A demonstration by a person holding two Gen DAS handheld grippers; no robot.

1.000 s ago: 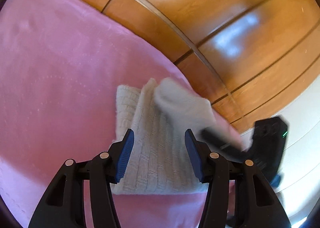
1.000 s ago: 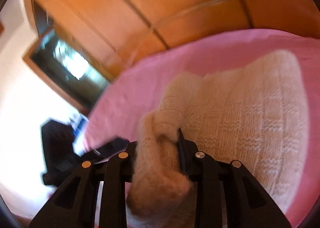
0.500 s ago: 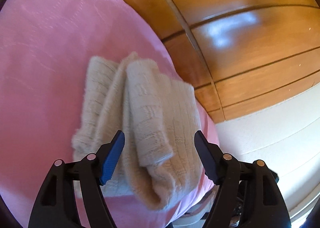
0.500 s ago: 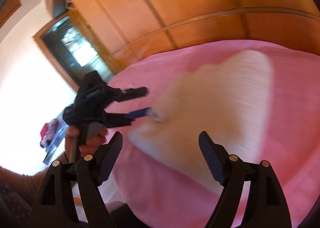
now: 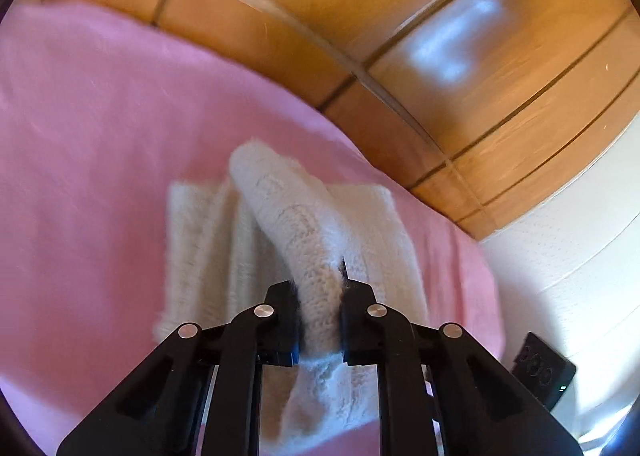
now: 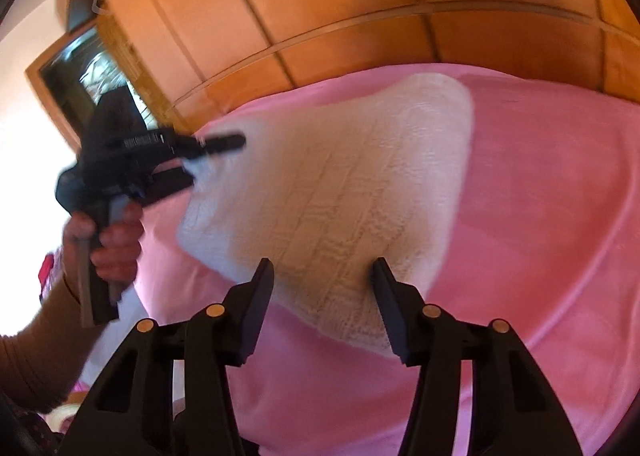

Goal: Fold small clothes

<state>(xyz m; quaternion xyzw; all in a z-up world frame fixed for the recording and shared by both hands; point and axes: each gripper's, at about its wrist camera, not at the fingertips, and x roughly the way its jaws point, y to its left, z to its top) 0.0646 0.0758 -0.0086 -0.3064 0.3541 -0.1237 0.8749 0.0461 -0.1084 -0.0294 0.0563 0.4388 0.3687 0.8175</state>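
Black left gripper [image 5: 318, 288] pinches a raised fold of the cream knitted garment [image 6: 340, 192] lying on the pink blanket [image 6: 540, 216]; the right gripper [image 6: 324, 268] hovers wide open at its six o'clock edge. Mid-fold, I judge: next, carry the flap across toward three o'clock.

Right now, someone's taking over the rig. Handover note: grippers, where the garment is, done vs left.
Left gripper: shut on a bunched fold of the cream knit garment, near its edge closest to the camera.
Right gripper: open, empty, its fingertips at the near edge of the garment; contact unclear.
Garment: on the pink blanket, partly folded, with one flap lying lengthwise over the rest.
Done: side flaps brought in, judging by the layers.
Left: carry the pinched end over to finish the fold, release, flatten. Both views are motion-blurred, so check the grip first.
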